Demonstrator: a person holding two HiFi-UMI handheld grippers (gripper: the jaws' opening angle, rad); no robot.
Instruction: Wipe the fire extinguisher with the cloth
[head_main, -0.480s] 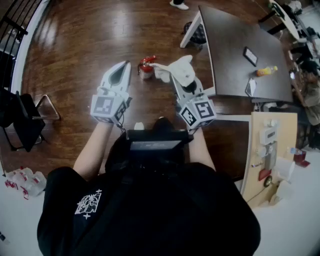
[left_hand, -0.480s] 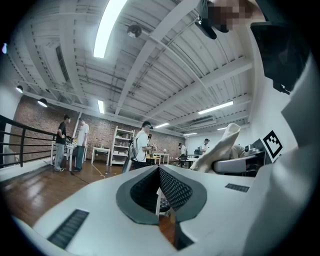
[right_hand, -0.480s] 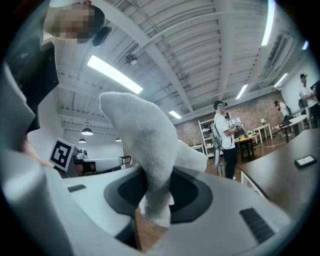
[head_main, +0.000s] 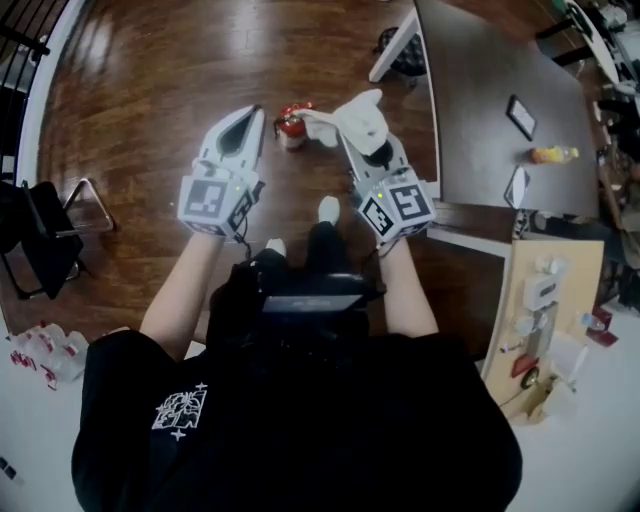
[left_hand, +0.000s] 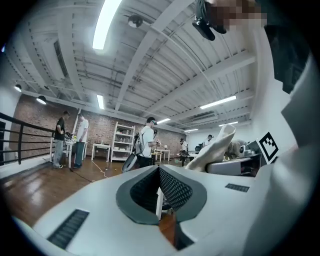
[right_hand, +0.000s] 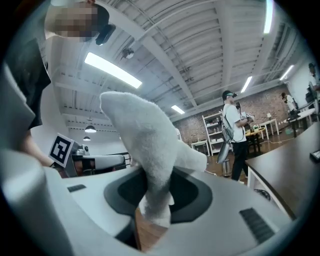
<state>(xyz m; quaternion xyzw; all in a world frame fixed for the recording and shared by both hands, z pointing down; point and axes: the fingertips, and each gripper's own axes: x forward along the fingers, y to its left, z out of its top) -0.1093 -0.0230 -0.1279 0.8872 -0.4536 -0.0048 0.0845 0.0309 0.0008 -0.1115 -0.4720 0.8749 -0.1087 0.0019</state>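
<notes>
A small red fire extinguisher (head_main: 290, 122) stands on the wooden floor, between the tips of my two grippers in the head view. My left gripper (head_main: 250, 118) points toward it from the left, jaws closed with nothing between them (left_hand: 159, 186). Just right of the extinguisher, my right gripper (head_main: 352, 128) is shut on a white cloth (head_main: 352, 112), which bunches up out of its jaws (right_hand: 152, 202). The cloth (right_hand: 148, 140) fills the middle of the right gripper view and shows again in the left gripper view (left_hand: 218, 148). Both gripper views look up at the ceiling, so neither shows the extinguisher.
A dark table (head_main: 480, 70) stands to the right, with a phone (head_main: 521, 117) and an orange bottle (head_main: 553, 155) on it. A black chair (head_main: 40, 240) is at the left. A wooden board (head_main: 545, 320) with fittings sits lower right. People stand far back in the room (left_hand: 147, 145).
The person has stepped forward, and a foot now shows below the grippers. Both grippers sit a little nearer the extinguisher. The cloth stays clamped in the right gripper.
</notes>
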